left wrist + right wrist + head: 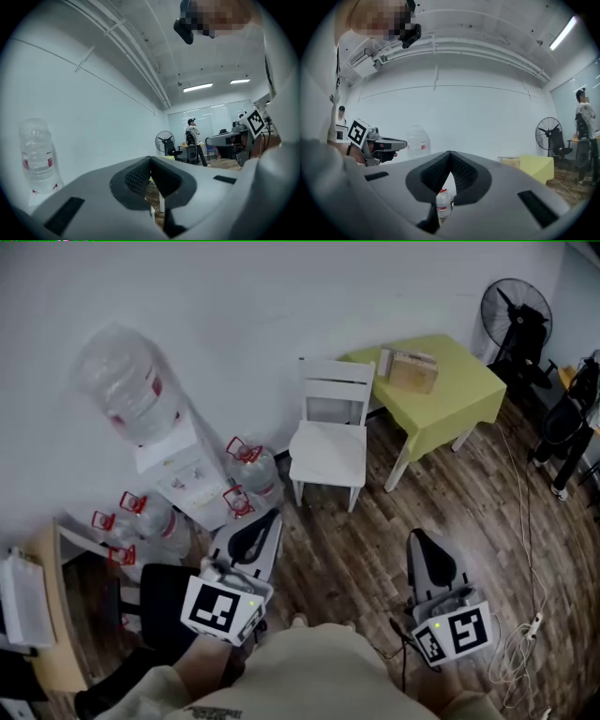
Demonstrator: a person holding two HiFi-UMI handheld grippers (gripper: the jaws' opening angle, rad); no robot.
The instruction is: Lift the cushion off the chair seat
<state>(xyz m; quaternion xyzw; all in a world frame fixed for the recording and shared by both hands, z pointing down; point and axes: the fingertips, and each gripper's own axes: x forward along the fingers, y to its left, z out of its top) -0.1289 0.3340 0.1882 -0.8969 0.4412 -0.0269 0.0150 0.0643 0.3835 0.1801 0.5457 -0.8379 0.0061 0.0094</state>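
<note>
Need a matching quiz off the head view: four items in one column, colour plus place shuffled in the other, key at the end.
Things
1. cushion
2. table
3. fan
4. cardboard box

Colour and place
A. black, standing to the right of the table
B. white, lying on the seat of the chair
C. yellow-green, to the right of the chair
D. brown, lying on the table top

Pairs: 1-B, 2-C, 3-A, 4-D
</note>
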